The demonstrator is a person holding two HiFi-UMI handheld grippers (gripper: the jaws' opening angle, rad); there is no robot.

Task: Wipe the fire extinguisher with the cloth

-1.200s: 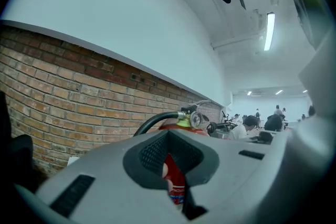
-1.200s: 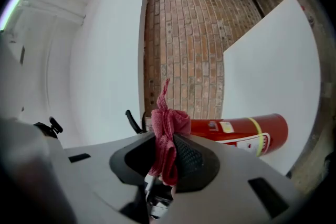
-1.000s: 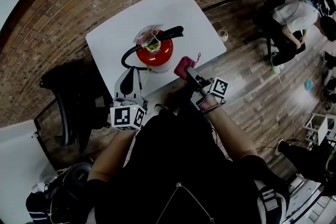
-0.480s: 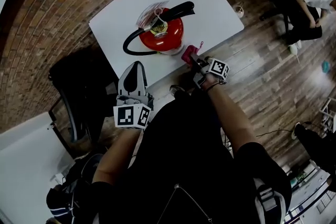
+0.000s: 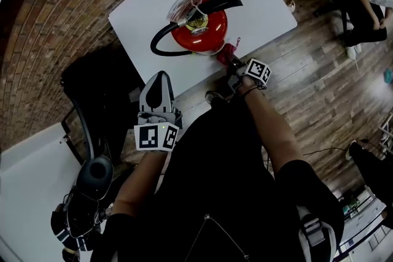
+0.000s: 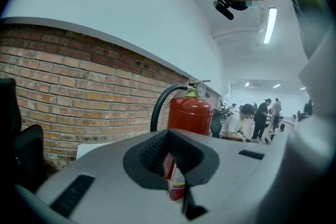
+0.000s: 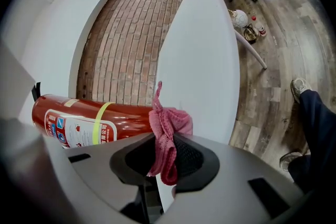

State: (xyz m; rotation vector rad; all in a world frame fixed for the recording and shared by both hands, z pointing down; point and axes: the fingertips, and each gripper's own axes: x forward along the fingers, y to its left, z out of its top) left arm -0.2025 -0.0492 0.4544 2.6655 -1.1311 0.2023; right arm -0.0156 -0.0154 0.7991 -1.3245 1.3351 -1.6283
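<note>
Right gripper (image 7: 159, 173) pinches the pink cloth (image 7: 170, 123) beside the fire extinguisher (image 7: 79, 119) mid-frame — best pressed flat, stroked lengthwise; left gripper (image 6: 177, 191) closed, empty.

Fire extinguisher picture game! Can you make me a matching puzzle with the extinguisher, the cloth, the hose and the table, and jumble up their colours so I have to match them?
Things:
1. fire extinguisher
2. cloth
3. hose
4. table

Colours:
A. white
B. pink
C. red
D. black

Right pairs: 1-C, 2-B, 3-D, 4-A.
</note>
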